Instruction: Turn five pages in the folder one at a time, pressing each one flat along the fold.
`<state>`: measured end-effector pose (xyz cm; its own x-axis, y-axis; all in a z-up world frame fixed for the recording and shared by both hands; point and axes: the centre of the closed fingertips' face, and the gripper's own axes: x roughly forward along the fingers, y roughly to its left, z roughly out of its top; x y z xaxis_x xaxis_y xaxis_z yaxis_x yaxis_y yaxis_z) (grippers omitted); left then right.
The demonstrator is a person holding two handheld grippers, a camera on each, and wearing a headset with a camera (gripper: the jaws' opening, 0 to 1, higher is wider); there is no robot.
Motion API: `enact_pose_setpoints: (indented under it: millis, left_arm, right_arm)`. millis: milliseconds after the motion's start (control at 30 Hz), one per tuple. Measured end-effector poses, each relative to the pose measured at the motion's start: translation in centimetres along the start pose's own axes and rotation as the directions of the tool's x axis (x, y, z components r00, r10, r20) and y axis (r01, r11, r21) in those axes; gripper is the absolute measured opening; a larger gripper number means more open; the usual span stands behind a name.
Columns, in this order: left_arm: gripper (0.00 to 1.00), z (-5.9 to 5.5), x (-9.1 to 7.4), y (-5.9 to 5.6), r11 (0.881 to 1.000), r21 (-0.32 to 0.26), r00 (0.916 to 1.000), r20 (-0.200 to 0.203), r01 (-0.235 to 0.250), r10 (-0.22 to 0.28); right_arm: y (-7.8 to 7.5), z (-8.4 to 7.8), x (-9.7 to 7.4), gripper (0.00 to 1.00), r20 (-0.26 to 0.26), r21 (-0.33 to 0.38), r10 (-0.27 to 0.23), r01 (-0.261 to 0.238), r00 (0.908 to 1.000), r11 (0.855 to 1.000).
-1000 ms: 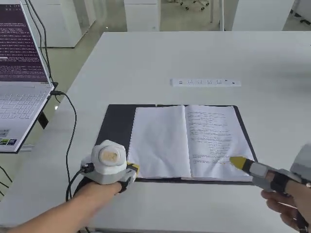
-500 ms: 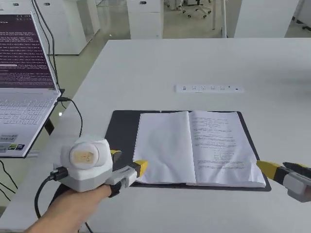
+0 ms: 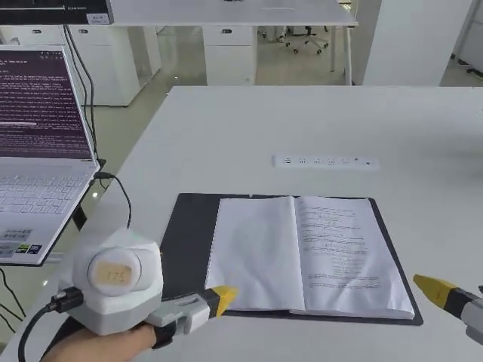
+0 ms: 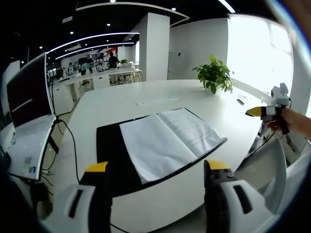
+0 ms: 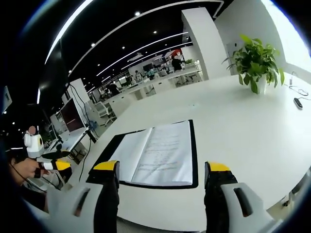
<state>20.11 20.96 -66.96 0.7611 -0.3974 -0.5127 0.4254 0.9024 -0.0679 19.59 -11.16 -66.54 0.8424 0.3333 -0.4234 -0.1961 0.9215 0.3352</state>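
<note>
The black folder (image 3: 189,234) lies open on the white table, a blank page (image 3: 253,253) on its left and a printed page (image 3: 339,253) on its right. It also lies flat in the left gripper view as the folder (image 4: 163,141) and in the right gripper view as the folder (image 5: 153,153). My left gripper (image 3: 219,296) hovers off the folder's near-left corner, jaws open and holding nothing. My right gripper (image 3: 438,290) is open too, off the near-right corner, apart from the paper. Both jaw pairs, left gripper (image 4: 156,167) and right gripper (image 5: 162,167), stand wide with yellow tips.
An open laptop (image 3: 38,151) stands at the left with a black cable (image 3: 117,196) running down by the table edge. A white power strip (image 3: 324,161) lies beyond the folder. A potted plant (image 5: 255,65) stands far off on the table.
Both grippers have pulled back toward me, off the folder's near corners. The right one left the printed page's lower corner. The head camera tilted up, so the folder sits lower.
</note>
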Motion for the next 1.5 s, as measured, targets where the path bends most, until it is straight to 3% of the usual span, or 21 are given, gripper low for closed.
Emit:
enact_pose_setpoints:
  millis: [200,367,533,733,1000,1133,1267,1500]
  left_arm:
    - [0.79,-0.4,0.1,-0.5,1.000,0.007,1.0000,-0.009,-0.002,0.003]
    - [0.78,-0.6,0.8,-0.3,0.999,0.033,0.9997,-0.014,-0.018,0.018]
    - [0.75,-0.6,2.3,-0.3,0.998,0.056,0.9996,-0.016,-0.022,0.023]
    - [0.68,-0.6,4.7,-1.7,0.995,0.096,0.9997,-0.023,0.010,-0.007]
    - [0.62,-0.8,8.2,-5.0,0.986,0.142,0.9950,-0.054,0.091,-0.084]
    - [0.58,-0.8,10.8,-7.7,0.969,0.194,0.9874,-0.069,0.153,-0.142]
    - [0.58,-0.9,13.0,-10.1,0.957,0.208,0.9782,-0.092,0.202,-0.186]
    - [0.55,-1.1,15.7,-13.3,0.935,0.240,0.9639,-0.120,0.261,-0.238]
  right_arm:
    - [0.1,-1.5,0.0,0.70,-0.045,-0.034,0.000,-0.001,0.9990,0.999]
    - [-1.0,-2.3,0.3,0.68,-0.057,-0.042,-0.012,0.010,0.9983,0.999]
    - [-2.0,-2.2,0.8,0.66,-0.044,-0.057,-0.021,0.018,0.9988,0.998]
    - [-2.2,-2.4,1.4,0.62,-0.043,-0.059,-0.011,0.009,0.9990,0.998]
    - [-2.9,-3.7,2.2,0.58,-0.081,-0.073,-0.001,-0.005,0.9967,0.997]
    - [-3.4,-4.6,2.6,0.56,-0.106,-0.056,0.000,-0.006,0.9943,0.998]
    - [-3.7,-4.8,2.8,0.55,-0.116,-0.054,0.002,-0.008,0.9932,0.999]
    - [-4.1,-5.0,3.2,0.53,-0.125,-0.038,0.005,-0.010,0.9921,0.999]
